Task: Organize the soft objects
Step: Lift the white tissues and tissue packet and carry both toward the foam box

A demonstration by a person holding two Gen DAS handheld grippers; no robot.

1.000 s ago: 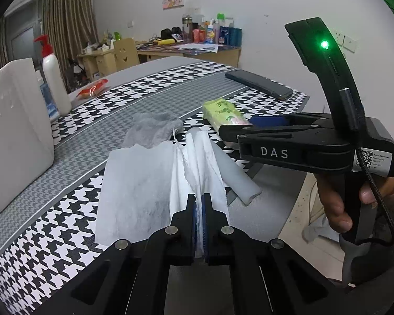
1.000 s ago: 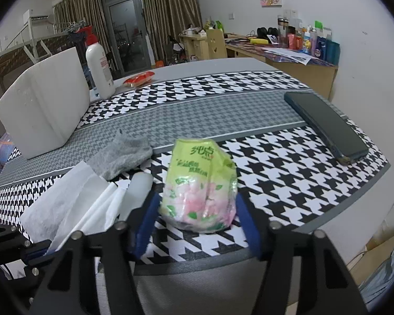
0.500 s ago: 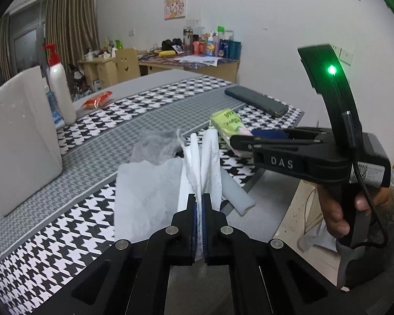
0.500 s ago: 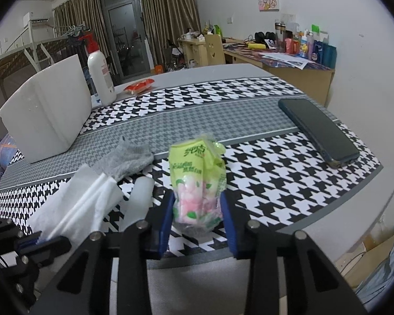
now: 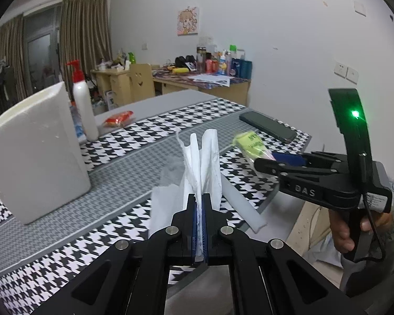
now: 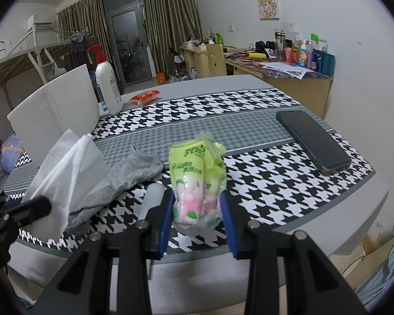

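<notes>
I hold tissue pack (image 6: 198,183) in right tool (image 6: 197,207), pads squeezing its sides, pack clear of tabletop (image 6: 289,181). Left tool (image 5: 199,204) clamped tight on white paper towel (image 5: 202,162), sheet standing up from pads. Grey sock (image 6: 134,168) and white foam stick (image 6: 152,197) lie below, untouched. Risks: slick wrapper (crumpled already) may squirt out of pads; thin towel may tear if dragged against sock.
</notes>
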